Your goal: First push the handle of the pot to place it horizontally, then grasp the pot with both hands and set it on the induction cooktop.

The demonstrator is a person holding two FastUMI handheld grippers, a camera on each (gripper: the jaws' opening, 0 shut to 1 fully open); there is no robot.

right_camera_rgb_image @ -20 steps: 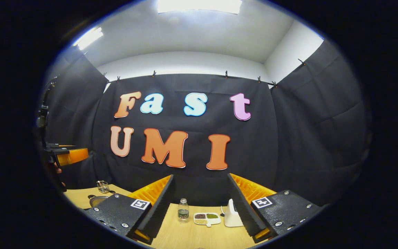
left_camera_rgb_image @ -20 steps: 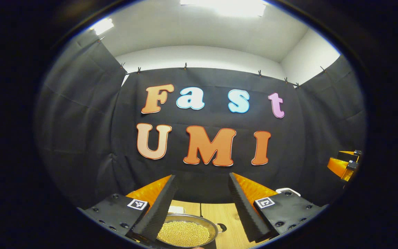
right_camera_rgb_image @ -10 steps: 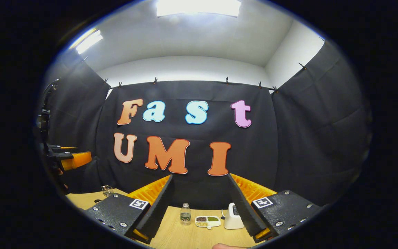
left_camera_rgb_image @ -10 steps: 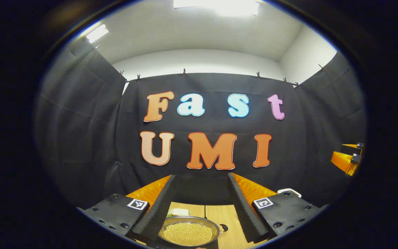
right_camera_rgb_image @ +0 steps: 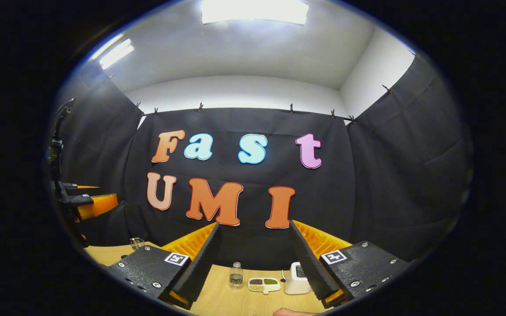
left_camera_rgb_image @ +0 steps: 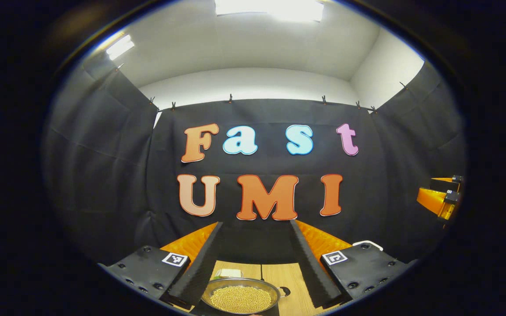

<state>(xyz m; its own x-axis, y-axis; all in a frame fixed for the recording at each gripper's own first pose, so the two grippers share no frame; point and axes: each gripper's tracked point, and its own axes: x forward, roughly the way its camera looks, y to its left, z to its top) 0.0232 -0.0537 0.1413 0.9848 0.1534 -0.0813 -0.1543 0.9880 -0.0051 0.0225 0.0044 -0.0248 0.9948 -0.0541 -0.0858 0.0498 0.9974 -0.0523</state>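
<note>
A shallow metal pot (left_camera_rgb_image: 240, 297) full of yellow beans sits on the wooden table (left_camera_rgb_image: 294, 281), low in the left gripper view, with a small dark handle (left_camera_rgb_image: 284, 290) on its right side. My left gripper (left_camera_rgb_image: 256, 223) hangs above and just short of the pot, open and holding nothing. The right gripper (left_camera_rgb_image: 439, 201) shows far off at the right edge. In the right gripper view my right gripper (right_camera_rgb_image: 254, 223) is open and holds nothing, over the table (right_camera_rgb_image: 235, 300). The left gripper (right_camera_rgb_image: 90, 204) is at the far left.
A small bottle (right_camera_rgb_image: 236, 274), a divided dish of grains (right_camera_rgb_image: 264, 284) and a white device (right_camera_rgb_image: 294, 279) stand at the table's back. A glass (right_camera_rgb_image: 137, 242) is at the back left. A pale block (left_camera_rgb_image: 229, 273) lies behind the pot. A fingertip (right_camera_rgb_image: 290, 312) pokes in below.
Both views have shifted, so the wall sits lower in frame. The pot looks smaller and lower in the left gripper view. Both grippers stay open.
</note>
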